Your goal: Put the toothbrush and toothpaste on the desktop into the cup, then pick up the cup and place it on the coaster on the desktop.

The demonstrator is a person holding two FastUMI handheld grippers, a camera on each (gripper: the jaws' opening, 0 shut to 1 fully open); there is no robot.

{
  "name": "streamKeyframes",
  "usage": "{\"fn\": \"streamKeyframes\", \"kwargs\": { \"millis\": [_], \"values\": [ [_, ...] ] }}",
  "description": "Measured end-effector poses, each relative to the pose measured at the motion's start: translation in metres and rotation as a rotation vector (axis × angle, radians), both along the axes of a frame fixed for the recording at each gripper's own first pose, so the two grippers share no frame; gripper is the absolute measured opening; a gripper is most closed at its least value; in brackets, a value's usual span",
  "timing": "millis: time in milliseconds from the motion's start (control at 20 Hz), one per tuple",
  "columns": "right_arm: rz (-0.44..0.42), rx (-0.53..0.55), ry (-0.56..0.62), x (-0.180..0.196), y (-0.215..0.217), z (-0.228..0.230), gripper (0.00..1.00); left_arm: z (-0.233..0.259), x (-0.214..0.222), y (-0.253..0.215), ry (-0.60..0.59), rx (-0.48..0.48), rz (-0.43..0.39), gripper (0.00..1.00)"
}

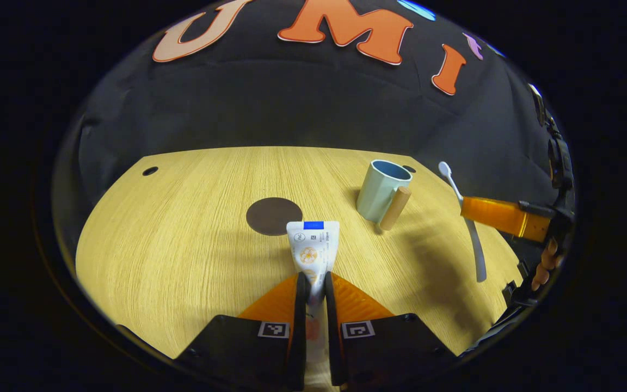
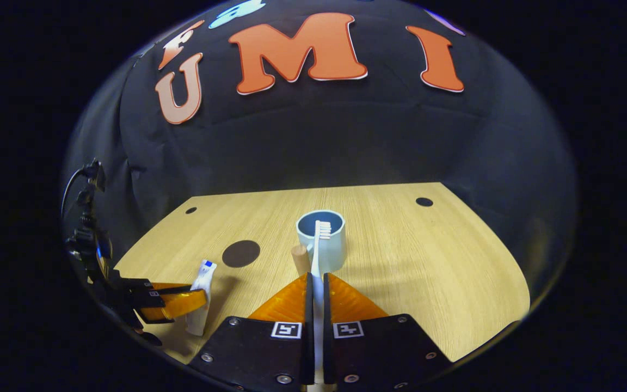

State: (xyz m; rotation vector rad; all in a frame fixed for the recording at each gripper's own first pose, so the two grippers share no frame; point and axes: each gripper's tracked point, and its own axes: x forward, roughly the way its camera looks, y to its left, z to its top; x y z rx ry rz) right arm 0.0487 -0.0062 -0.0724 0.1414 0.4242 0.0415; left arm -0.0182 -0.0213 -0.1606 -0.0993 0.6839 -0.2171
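Two handheld grippers each carry one item above a pale wood-grain desktop (image 1: 183, 239). In the left gripper view, the left gripper (image 1: 313, 286) has its fingers pressed against both sides of a white toothpaste tube with a blue band at its far end (image 1: 313, 247), which juts forward over the table. Just beyond the tube's end lies a flat, round, dark brown coaster (image 1: 274, 215), bare on the wood. To the right of it stands a pale blue-green cup with a wooden peg handle (image 1: 381, 190), upright and apart from the coaster. In the right gripper view, the right gripper (image 2: 317, 286) is clamped on the handle of a slim white-and-grey toothbrush (image 2: 320, 239), whose bristled head reaches over the cup's open mouth (image 2: 321, 223); whether it touches the rim I cannot tell. A hand (image 1: 545, 267) shows at the far right edge of the left gripper view.
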Motion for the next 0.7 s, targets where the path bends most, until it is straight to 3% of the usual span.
{"fn": "streamKeyframes", "kwargs": {
  "millis": [450,700],
  "values": [
    [-0.015,0.001,-0.215,0.055,-0.005,0.070,0.07,0.041,-0.005,0.011,-0.094,-0.040,-0.006,0.24],
    [-0.013,0.011,-0.275,0.083,0.001,0.073,0.06,0.049,-0.001,0.009,-0.147,-0.060,-0.014,0.23]
  ]
}}
